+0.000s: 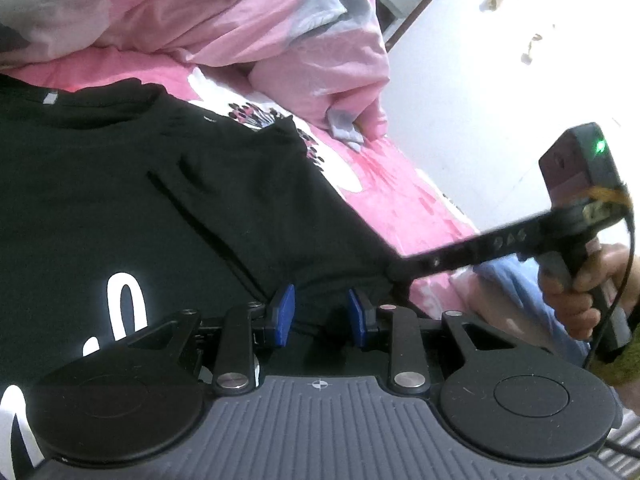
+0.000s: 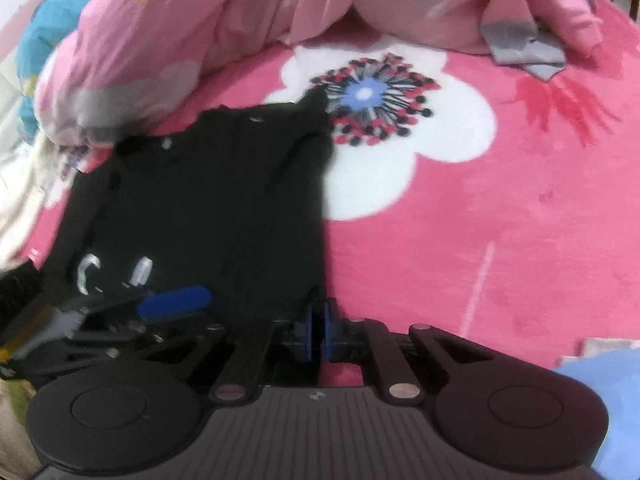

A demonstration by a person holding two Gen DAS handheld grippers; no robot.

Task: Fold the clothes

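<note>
A black shirt (image 1: 160,200) with white letters lies spread on a bed. Under it is a pink blanket (image 2: 480,240) with a big white flower (image 2: 400,128) on it. One corner of the shirt pokes over the middle of that flower. A puffy pink quilt (image 1: 260,20) is bunched up behind the shirt, near a white wall (image 1: 500,100).

The left gripper (image 1: 322,316) sits low over the near edge of the shirt. Its blue pads (image 1: 282,316) stand a little apart, with black cloth between them. I cannot tell if the pads press on the cloth.

The right gripper (image 2: 318,330) is at the right edge of the shirt, where the black cloth meets the pink blanket. Its blue pads are almost together. A thin bit of the shirt's edge seems to be pinched there, but the picture is blurry, so I cannot be sure.

A hand (image 1: 580,292) holds the right gripper's handle. A small green light glows on top of it
</note>
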